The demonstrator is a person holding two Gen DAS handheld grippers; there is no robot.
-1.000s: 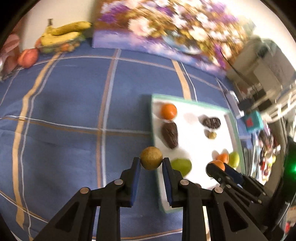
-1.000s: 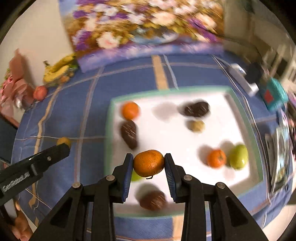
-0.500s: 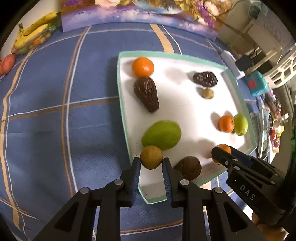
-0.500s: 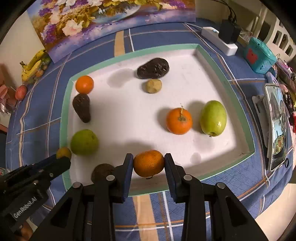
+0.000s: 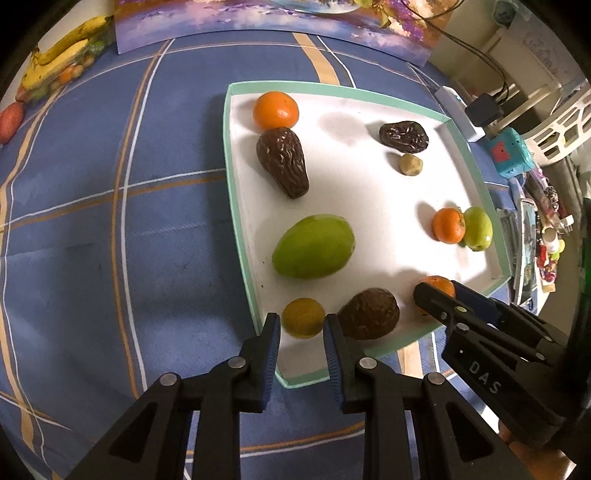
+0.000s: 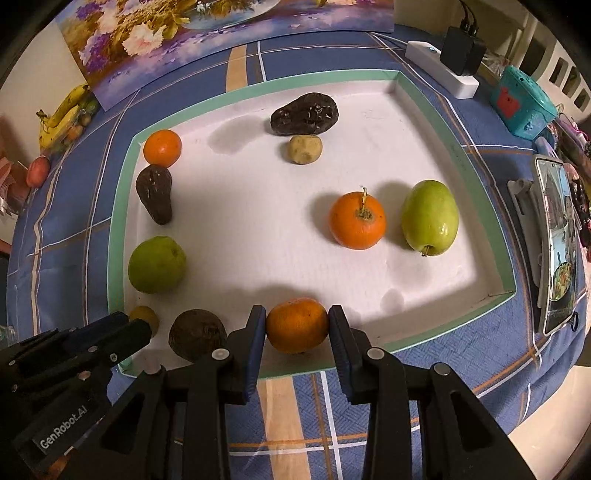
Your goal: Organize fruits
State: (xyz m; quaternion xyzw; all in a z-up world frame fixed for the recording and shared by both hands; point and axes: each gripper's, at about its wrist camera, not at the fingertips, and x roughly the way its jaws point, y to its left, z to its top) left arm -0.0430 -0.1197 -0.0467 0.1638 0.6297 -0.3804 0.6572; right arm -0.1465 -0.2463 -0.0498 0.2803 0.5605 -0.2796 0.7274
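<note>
**Both grippers loaded, low over the tray's near edge**

Your left gripper (image 5: 302,326) is clamped on a small yellow-brown round fruit (image 5: 303,317), pads pressing its two sides. It sits at the near left corner of the white tray (image 6: 454,158), just inside the green rim. Beside it, to the right, lies a dark brown wrinkled fruit (image 5: 369,313), close to the right pad; contact cannot be told.

Left column of the tray, far to near: a tangerine (image 5: 275,110), touching a dark avocado (image 5: 283,161) below it, then a large green mango (image 5: 314,246), apart from the rest.

Centre back: a second dark avocado (image 6: 305,114) lying on its side, with a small pale knobbly fruit (image 6: 305,148) just in front of it.

Right of centre: a stemmed orange (image 6: 357,220) and a green apple (image 6: 430,218), side by side, a narrow gap between them in the right wrist view.

Your right gripper (image 6: 297,328) is clamped on a tangerine-like orange fruit (image 6: 297,325) at the tray's near edge, right of the brown fruit. Whether it rests on the tray floor cannot be told.

The tray lies on a blue plaid cloth (image 5: 110,221). Off-tray: bananas (image 5: 62,55) at far left, a flower painting (image 6: 207,33) behind, a phone (image 6: 557,243) at right.
</note>
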